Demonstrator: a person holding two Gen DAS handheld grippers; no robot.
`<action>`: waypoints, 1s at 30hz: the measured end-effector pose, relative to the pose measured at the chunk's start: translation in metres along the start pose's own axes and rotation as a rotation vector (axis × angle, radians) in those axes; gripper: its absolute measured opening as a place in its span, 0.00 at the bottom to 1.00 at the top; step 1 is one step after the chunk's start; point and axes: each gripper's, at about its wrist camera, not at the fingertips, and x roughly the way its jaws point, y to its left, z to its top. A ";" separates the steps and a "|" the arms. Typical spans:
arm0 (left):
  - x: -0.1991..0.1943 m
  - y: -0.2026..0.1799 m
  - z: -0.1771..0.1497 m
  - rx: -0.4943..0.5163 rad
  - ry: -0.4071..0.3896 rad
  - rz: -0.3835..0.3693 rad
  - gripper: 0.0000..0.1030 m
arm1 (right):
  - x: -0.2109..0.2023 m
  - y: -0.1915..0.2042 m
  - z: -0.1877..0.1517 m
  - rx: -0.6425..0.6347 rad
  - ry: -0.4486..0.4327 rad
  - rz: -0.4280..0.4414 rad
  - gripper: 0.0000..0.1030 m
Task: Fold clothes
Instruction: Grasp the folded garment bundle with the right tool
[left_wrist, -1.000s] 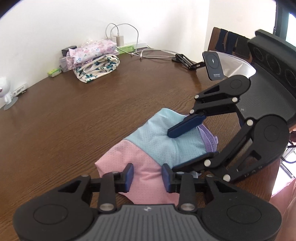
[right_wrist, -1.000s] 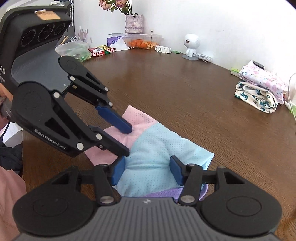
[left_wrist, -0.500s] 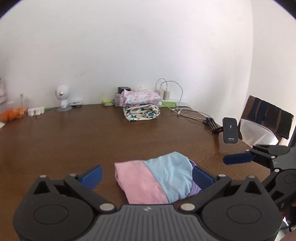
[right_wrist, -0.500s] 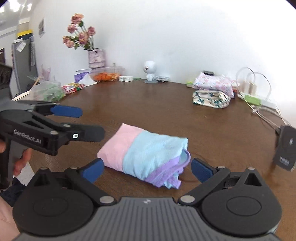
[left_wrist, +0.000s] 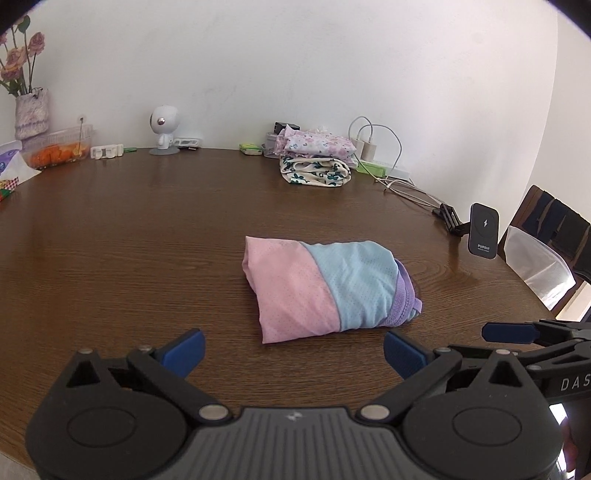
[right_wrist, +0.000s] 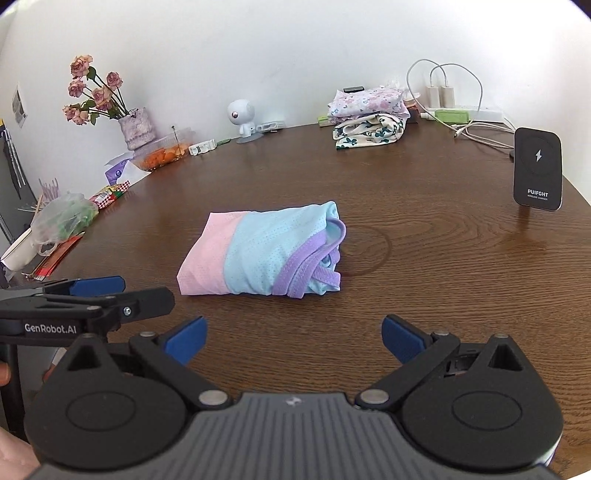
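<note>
White wall backs a dark wood-grain table. Mid-table lies the folded mesh shirt, pink, blue, purple-trimmed. Left gripper and right gripper are spread wide, empty, at 6 o'clock of it. Only the right view shows a bag, perhaps greens, at 9 o'clock.

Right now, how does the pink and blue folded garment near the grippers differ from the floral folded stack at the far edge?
The pink and blue garment is plain mesh in colour blocks with purple trim; the floral stack is printed fabric. The garment lies alone mid-table, just ahead of the open right gripper; the stack sits by the wall beside the chargers. One is a single bundle, the other two stacked pieces. Both are folded on the wooden table.
</note>
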 end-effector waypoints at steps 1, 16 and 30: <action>0.000 0.000 0.000 0.000 0.000 -0.002 1.00 | 0.000 0.001 0.000 -0.004 -0.002 0.001 1.00; 0.047 0.038 0.065 -0.132 -0.011 -0.004 0.95 | 0.048 -0.024 0.068 -0.003 -0.047 0.085 1.00; 0.097 0.055 0.078 -0.187 0.222 -0.073 0.66 | 0.097 -0.039 0.094 0.031 0.159 0.167 0.96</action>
